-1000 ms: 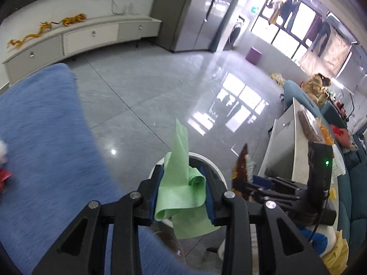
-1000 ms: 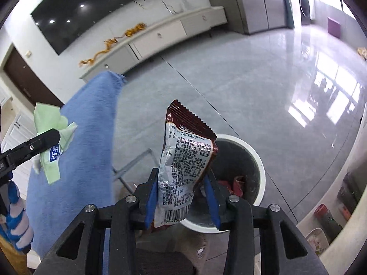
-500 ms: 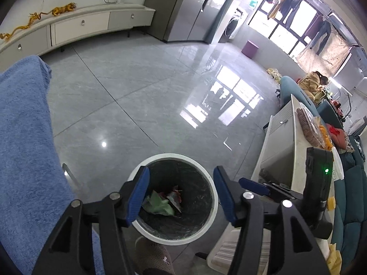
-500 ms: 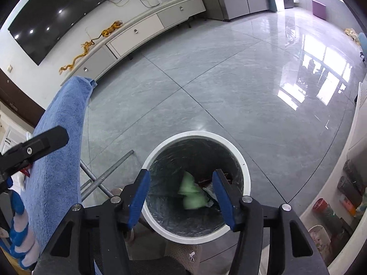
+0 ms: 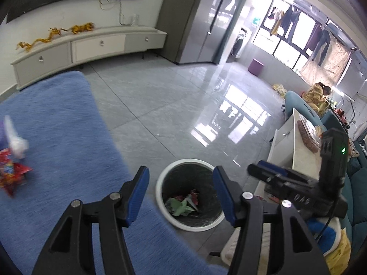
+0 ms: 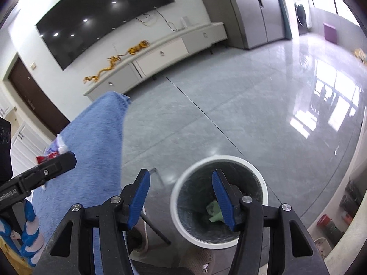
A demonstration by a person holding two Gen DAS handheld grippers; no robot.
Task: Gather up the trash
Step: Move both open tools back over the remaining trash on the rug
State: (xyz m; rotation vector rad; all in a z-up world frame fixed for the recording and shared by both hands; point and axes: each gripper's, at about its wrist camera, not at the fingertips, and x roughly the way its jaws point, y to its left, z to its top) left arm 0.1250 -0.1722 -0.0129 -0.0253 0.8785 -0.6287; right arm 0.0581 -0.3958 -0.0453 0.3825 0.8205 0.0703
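Both claws, left [image 5: 181, 194] and right [image 6: 181, 197], stood open and empty; green paper [image 5: 180, 207] now lay in the bin [image 5: 160, 178], while wrappers [image 5: 11, 174] remained on the blue surface [image 5: 68, 137].

Lit brightly by daylight from the windows [image 5: 296, 34], blown out to white. Threw hard glare across the glossy floor [image 5: 238, 116] beneath them. Curved heavily and darkened toward the frame corners. Smeared by motion blur at the red wrapper [image 5: 11, 176], far left of those windows.

blue towel [image 5: 68, 137], white cabinet [image 5: 91, 45], television [image 6: 103, 16]
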